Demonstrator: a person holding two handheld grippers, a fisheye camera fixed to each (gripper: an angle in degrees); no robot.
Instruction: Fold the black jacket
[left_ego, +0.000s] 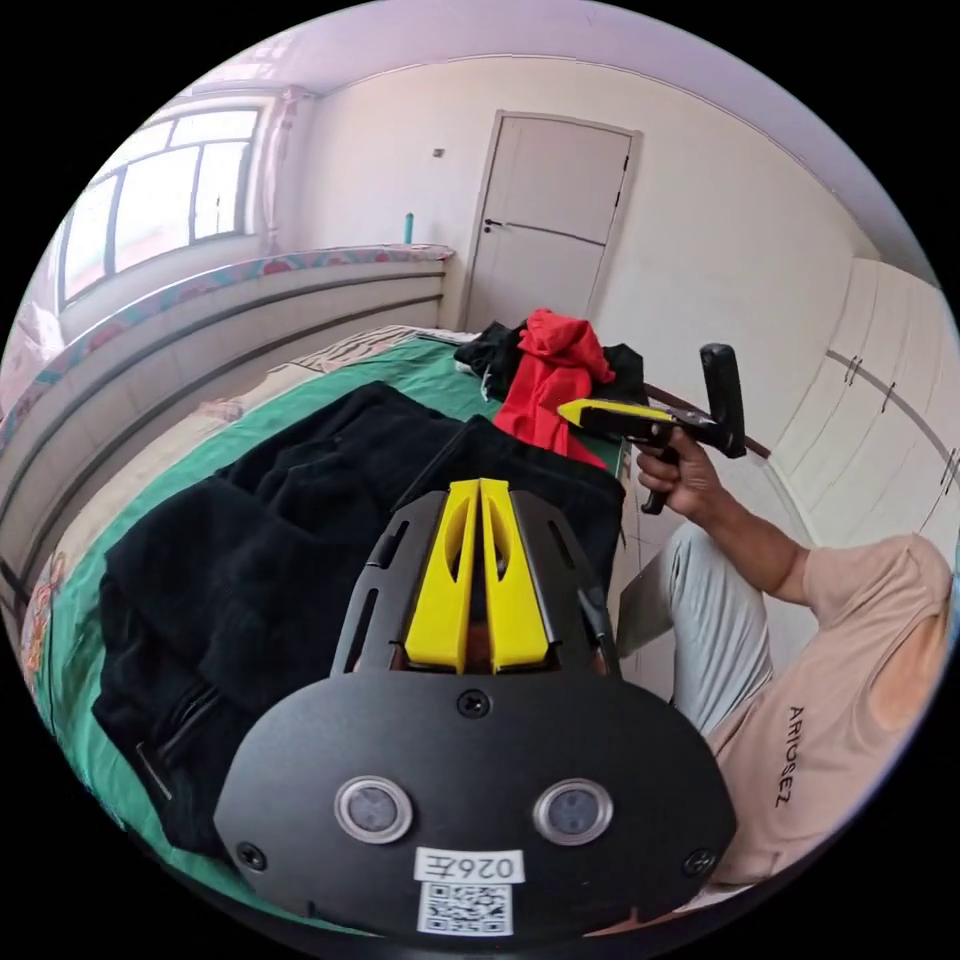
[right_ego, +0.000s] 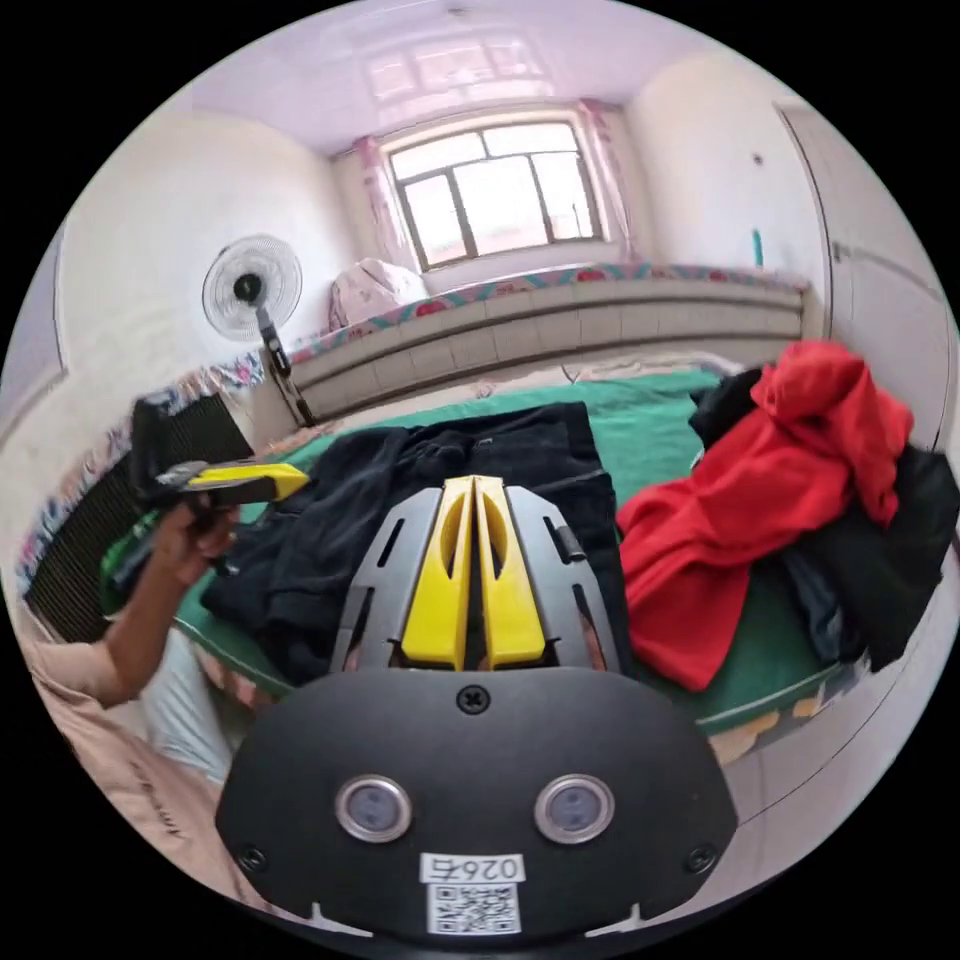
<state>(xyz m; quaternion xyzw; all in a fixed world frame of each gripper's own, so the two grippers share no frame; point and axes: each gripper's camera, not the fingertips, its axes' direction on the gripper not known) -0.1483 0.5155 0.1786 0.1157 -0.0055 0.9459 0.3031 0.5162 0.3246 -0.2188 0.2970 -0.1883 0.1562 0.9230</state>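
So the bed (left_ego: 420, 372) takes up most of the room here, covered with a green sheet (right_ego: 650, 420), and it runs along a long padded headboard (left_ego: 200, 330) under the window (right_ego: 490, 195). The black jacket (left_ego: 300, 540) is the big thing on it, spread out in a loose rumpled heap across the sheet, reaching close to the bed's near edge, with a zipper showing at one corner in the left gripper view. Just beside it, toward the door (left_ego: 550, 225) end, there's a pile of other clothes: a red garment (right_ego: 760, 480) draped over some dark clothes (right_ego: 890, 540), touching or nearly touching the jacket's edge. A person in a peach t-shirt (left_ego: 830, 700) and light grey trousers (left_ego: 715, 620) is at the side of the bed. The left claw (left_ego: 479, 487) is held up over the jacket with its yellow jaws pressed together and nothing between them. Same deal with the right claw (right_ego: 474, 483): jaws closed on nothing, held above the jacket; in the left gripper view you can see it off past the bed edge in the person's hand (left_ego: 680, 480), not touching any cloth. A standing fan (right_ego: 252, 275) sits by the wall near the headboard, and white wardrobe doors (left_ego: 880, 400) are over on the far side.
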